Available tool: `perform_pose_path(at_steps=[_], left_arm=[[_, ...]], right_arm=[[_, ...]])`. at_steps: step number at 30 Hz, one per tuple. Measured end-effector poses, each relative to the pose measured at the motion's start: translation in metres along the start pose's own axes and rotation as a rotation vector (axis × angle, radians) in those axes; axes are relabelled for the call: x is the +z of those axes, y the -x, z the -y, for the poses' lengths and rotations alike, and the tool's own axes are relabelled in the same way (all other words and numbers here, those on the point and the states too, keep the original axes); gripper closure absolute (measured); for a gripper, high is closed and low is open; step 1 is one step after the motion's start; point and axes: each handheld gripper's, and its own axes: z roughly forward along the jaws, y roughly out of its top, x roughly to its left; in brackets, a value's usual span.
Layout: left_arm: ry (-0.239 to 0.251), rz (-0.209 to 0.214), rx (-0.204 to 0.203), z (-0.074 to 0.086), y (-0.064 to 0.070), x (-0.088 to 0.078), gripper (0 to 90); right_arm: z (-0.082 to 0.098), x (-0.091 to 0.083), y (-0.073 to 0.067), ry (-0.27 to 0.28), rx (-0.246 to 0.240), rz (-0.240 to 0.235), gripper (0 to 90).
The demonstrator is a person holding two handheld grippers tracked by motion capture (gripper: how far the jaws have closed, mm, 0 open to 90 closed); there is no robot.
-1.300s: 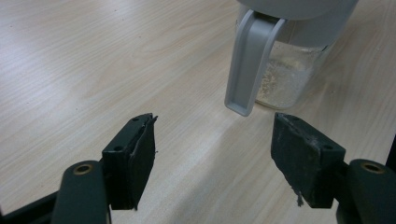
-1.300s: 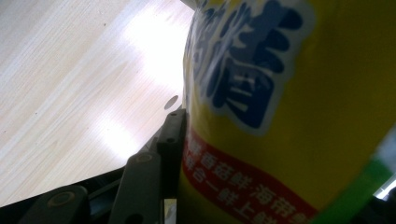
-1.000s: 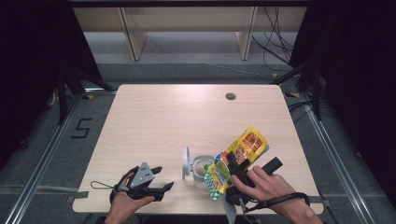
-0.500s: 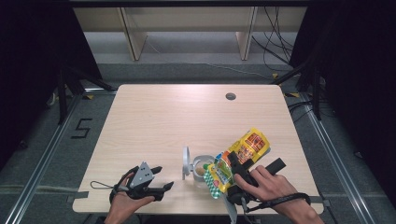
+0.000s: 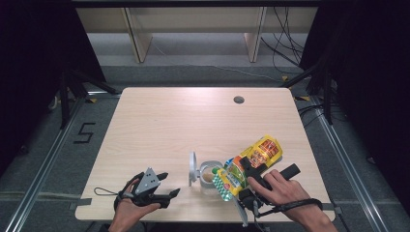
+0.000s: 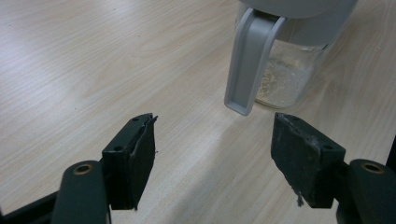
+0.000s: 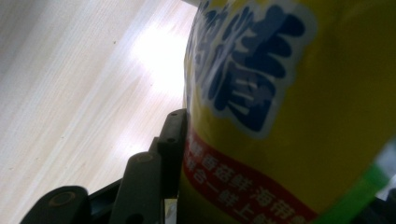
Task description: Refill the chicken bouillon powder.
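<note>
A clear jar (image 5: pixel 209 176) with a grey flip lid (image 5: pixel 193 168) standing open sits near the table's front edge, with a little pale powder in its bottom (image 6: pixel 280 79). My right gripper (image 5: pixel 244 169) is shut on a yellow snack bag (image 5: pixel 251 159), which is tilted with its lower end over the jar's mouth. In the right gripper view the bag (image 7: pixel 289 116) presses against the left jaw. My left gripper (image 5: pixel 167 186) rests open on the table left of the jar, and its jaws (image 6: pixel 212 158) have nothing between them.
The light wooden table (image 5: pixel 169 125) has a round cable hole (image 5: pixel 238 100) at the back right. Metal floor rails run along both sides. A shelf unit (image 5: pixel 193 29) stands behind the table.
</note>
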Motion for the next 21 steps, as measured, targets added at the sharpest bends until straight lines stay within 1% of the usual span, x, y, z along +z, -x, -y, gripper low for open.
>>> perform_pose_path(at_steps=[2, 3, 5, 6, 7, 8, 10, 12, 14, 15, 16, 17, 18, 19, 20, 21], left_arm=[[0.0, -0.003, -0.015, 0.0001, 0.0007, -0.0003, 30.4], [0.0, 0.0, -0.028, 0.0004, 0.0015, -0.0001, 30.4], [-0.002, -0.003, -0.022, 0.0001, 0.0014, -0.0006, 30.4], [-0.001, -0.004, -0.027, 0.0002, 0.0016, -0.0006, 30.4], [0.002, -0.002, -0.025, 0.0002, 0.0015, -0.0004, 30.4], [-0.002, -0.003, -0.024, 0.0001, 0.0016, -0.0006, 30.4], [0.001, 0.0, -0.028, 0.0005, 0.0016, 0.0002, 30.4], [0.001, 0.001, -0.025, 0.0004, 0.0015, 0.0001, 30.4], [0.006, 0.0, -0.032, 0.0007, 0.002, 0.001, 30.4], [0.008, 0.001, -0.036, 0.0009, 0.0021, 0.0013, 30.4], [0.005, 0.001, -0.033, 0.0008, 0.0019, 0.0011, 30.4], [0.002, 0.0, -0.028, 0.0006, 0.0016, 0.0007, 30.4], [0.002, 0.0, -0.027, 0.0006, 0.0016, 0.0007, 30.4], [0.002, 0.0, -0.028, 0.0006, 0.0016, 0.0005, 30.4], [0.005, 0.002, -0.033, 0.0007, 0.0019, 0.0009, 30.4], [0.006, 0.003, -0.034, 0.0008, 0.002, 0.001, 30.4]], right_arm=[[-0.0018, -0.0007, 0.0007, -0.024, -0.019, 0.004, 60.9], [-0.002, -0.001, 0.0021, -0.024, -0.03, 0.005, 61.0], [-0.0012, -0.0023, 0.005, -0.014, -0.031, 0.005, 60.9], [-0.0018, -0.0024, 0.0054, -0.02, -0.04, 0.008, 61.0], [-0.0029, -0.0027, 0.0048, -0.033, -0.045, 0.008, 61.0], [-0.0036, -0.0027, 0.0046, -0.035, -0.052, 0.004, 60.9], [-0.0042, -0.0022, 0.0038, -0.023, -0.065, -0.001, 61.0], [-0.0047, -0.0016, 0.0036, -0.022, -0.058, -0.029, 60.9], [-0.0036, -0.001, 0.0042, -0.018, -0.072, -0.022, 61.0], [-0.0042, -0.0016, 0.002, -0.032, -0.054, -0.003, 60.9], [-0.0045, -0.0014, 0.0019, -0.039, -0.051, -0.021, 61.0], [-0.0045, -0.0014, 0.002, -0.039, -0.052, -0.025, 61.0], [-0.0043, -0.0019, 0.0014, -0.039, -0.054, -0.006, 61.0], [-0.0033, -0.0012, 0.0032, -0.026, -0.083, -0.002, 61.0], [-0.0035, -0.0017, 0.0029, -0.029, -0.08, -0.005, 61.0], [-0.0036, -0.0012, 0.0036, -0.027, -0.084, -0.02, 61.0]])
